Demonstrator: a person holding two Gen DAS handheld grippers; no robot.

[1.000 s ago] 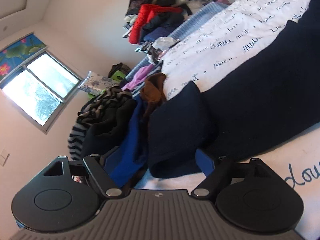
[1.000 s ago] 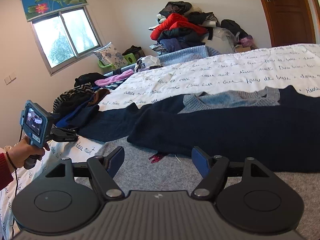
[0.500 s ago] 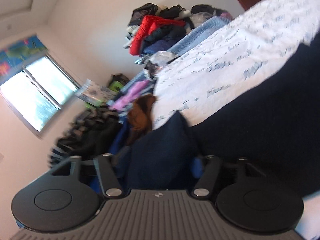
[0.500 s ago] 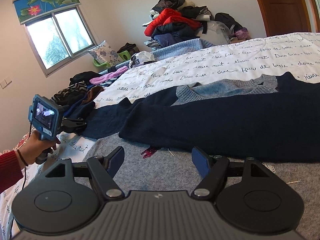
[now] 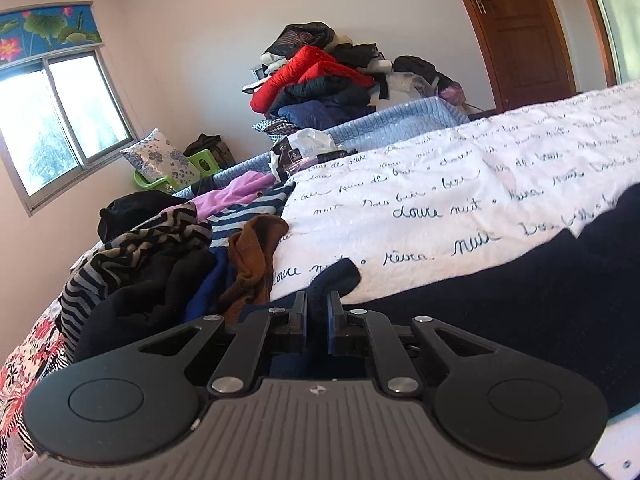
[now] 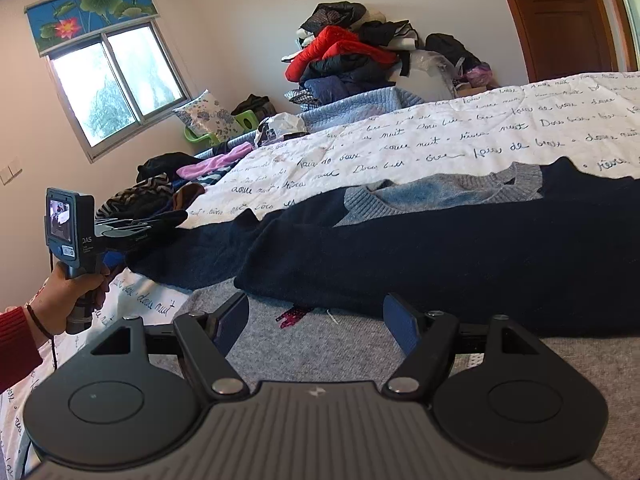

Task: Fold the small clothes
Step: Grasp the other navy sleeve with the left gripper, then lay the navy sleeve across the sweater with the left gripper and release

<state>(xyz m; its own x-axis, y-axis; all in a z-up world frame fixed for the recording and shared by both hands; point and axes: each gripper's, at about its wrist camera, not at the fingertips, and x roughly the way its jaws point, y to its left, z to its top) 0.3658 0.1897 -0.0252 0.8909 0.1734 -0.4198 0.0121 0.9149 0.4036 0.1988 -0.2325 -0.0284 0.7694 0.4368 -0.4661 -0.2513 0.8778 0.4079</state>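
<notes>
Bedspread [image 5: 420,200]; sweater collar [image 6: 440,192] right view only

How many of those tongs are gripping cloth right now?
1. The left tongs are shut on the navy sleeve near the clothes pile. The right tongs hang open above the grey sweater, holding nothing.

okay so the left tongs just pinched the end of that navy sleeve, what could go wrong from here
1. The left tongs hold only the tip of the navy sweater's sleeve, so it may slip out when pulled.
2. The right tongs are open over the grey sweater underneath, so closing might catch the wrong garment.
3. The clothes pile sits beside the sleeve and could snag.
</notes>
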